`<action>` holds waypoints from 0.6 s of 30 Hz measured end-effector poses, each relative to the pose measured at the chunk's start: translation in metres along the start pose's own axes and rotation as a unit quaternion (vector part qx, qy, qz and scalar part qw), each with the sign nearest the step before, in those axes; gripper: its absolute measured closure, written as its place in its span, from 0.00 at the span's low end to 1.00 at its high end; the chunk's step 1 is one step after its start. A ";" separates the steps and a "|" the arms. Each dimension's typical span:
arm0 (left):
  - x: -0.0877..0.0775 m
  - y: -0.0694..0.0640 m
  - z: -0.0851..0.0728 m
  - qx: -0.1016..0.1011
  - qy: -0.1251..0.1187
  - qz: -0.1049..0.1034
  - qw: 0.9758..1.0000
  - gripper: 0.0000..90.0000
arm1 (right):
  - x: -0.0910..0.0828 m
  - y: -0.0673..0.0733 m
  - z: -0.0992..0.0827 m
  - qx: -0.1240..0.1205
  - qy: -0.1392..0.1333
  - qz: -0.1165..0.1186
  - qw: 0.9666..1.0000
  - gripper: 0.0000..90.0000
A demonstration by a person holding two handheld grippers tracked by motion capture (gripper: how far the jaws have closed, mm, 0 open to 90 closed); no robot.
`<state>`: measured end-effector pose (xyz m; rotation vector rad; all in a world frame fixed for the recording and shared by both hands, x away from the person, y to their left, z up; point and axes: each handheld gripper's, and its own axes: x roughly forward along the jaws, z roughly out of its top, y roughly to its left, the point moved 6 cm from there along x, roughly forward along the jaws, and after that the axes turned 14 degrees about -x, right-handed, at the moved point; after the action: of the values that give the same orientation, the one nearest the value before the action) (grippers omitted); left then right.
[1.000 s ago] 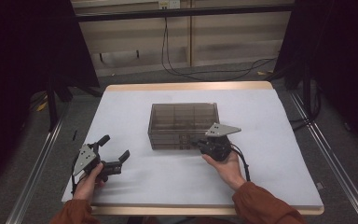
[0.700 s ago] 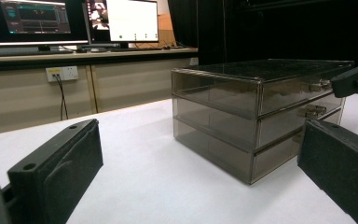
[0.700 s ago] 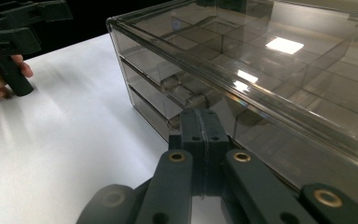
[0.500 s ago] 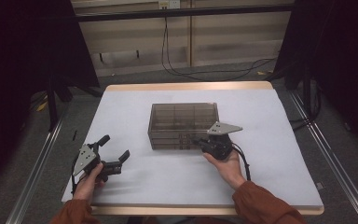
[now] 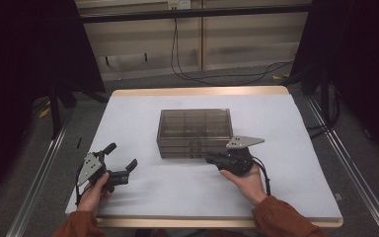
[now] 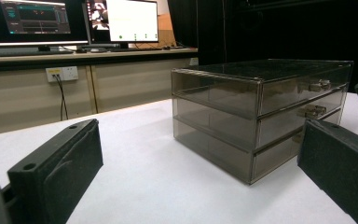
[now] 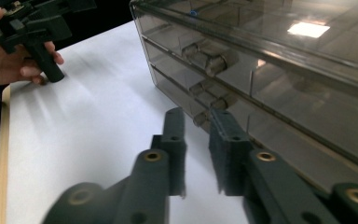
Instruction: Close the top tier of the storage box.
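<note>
Right gripper [image 7: 196, 140] jaws just opened to a narrow gap, nothing between them, tips just beside the smoky drawer box's [image 5: 194, 132] lowest drawer handle [image 7: 202, 119]; left gripper [image 5: 120, 163] jaws wide apart and empty, box well ahead of them.

The high view looks forward and down from above the person's side, taking in the whole table [image 5: 143, 192]. The left gripper view sits low, just above the tabletop, facing the drawer box [image 6: 261, 112] from a short way off, with monitors behind. The right gripper view looks along its jaws, very near the box front [image 7: 261, 88]. All three share the drawer box and the white tabletop.
</note>
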<state>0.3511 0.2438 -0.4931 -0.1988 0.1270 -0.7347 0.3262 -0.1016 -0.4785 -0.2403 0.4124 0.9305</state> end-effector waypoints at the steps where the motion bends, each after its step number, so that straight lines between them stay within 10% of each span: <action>1: 0.000 0.000 0.000 0.001 0.000 0.001 1.000 0.00 | -0.002 0.000 -0.001 -0.003 0.003 -0.002 1.000 0.78; 18: 0.000 0.000 0.000 0.003 -0.001 0.000 1.000 0.00 | -0.041 0.000 -0.012 -0.003 0.011 -0.040 0.999 0.41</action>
<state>0.3511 0.2442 -0.4929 -0.1945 0.1228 -0.7357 0.3020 -0.1356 -0.4714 -0.2714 0.4174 0.8521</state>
